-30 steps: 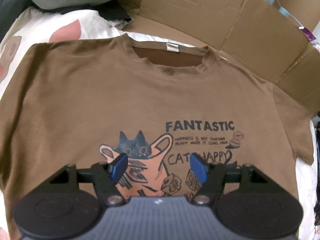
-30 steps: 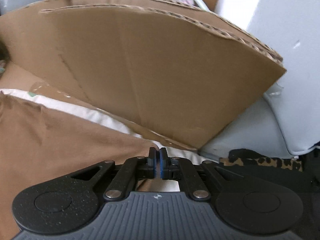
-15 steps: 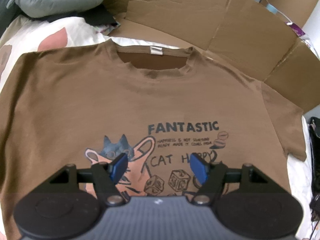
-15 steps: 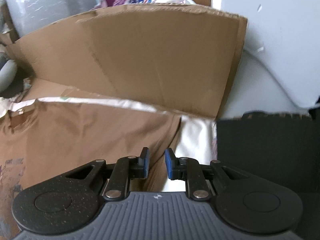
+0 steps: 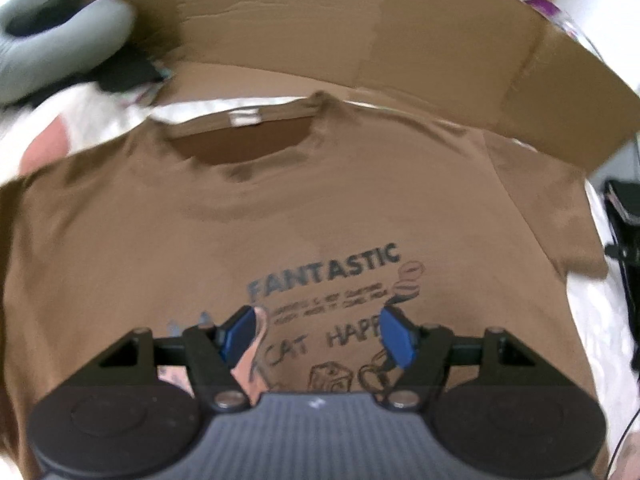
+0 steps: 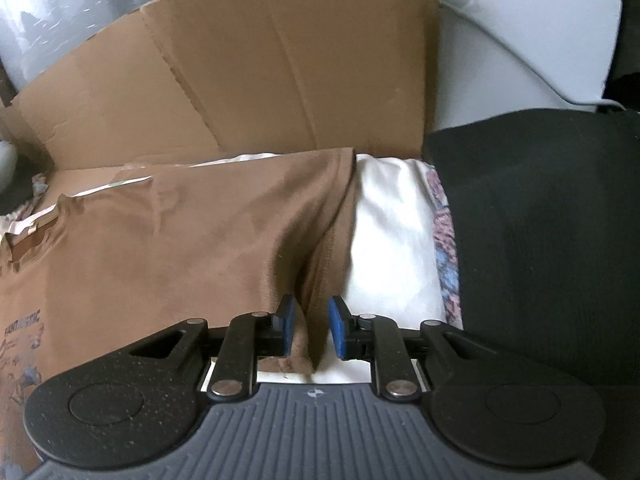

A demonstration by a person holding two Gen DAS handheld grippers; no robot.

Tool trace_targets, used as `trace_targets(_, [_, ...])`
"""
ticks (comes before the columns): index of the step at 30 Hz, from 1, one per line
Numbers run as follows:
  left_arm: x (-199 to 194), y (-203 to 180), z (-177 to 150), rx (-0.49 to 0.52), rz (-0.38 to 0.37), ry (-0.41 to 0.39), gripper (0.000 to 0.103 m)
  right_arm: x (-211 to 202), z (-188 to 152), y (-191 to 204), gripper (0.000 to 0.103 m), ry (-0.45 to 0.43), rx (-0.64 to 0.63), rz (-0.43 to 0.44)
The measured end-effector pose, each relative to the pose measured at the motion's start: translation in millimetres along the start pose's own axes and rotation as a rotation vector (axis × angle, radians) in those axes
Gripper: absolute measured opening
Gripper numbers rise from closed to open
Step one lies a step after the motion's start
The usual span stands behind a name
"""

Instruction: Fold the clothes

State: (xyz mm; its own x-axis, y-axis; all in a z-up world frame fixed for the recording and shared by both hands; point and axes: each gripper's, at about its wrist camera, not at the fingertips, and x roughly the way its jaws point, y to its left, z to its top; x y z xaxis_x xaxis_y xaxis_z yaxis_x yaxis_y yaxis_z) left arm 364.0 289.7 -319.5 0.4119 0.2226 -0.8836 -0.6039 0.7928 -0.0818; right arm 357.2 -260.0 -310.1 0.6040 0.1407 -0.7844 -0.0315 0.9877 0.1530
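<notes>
Lying flat: brown T-shirt [image 5: 280, 208] is spreading print-up on the white bedsheet [image 6: 392, 240], collar toward the cardboard sheet [image 5: 360, 40].
Left hand-held gripper [image 5: 318, 334]: fingers are staying wide apart above the "FANTASTIC" print, which is now sitting lower and nearer than a second ago.
Right hand-held gripper [image 6: 311, 330]: pads, pressed together a second ago, are now parting around the sleeve edge [image 6: 320, 280] without pinching it.
Beside the sheet: black fabric [image 6: 540, 240] is lying.
</notes>
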Motion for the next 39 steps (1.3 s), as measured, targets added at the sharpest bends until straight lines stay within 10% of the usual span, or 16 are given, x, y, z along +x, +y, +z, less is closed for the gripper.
trace_targets(39, [27.9, -31.5, -0.8, -0.032, -0.061, -0.002, 0.071, 26.8, -15.9, 4.9, 0.026, -0.109, 0.177, 0.071])
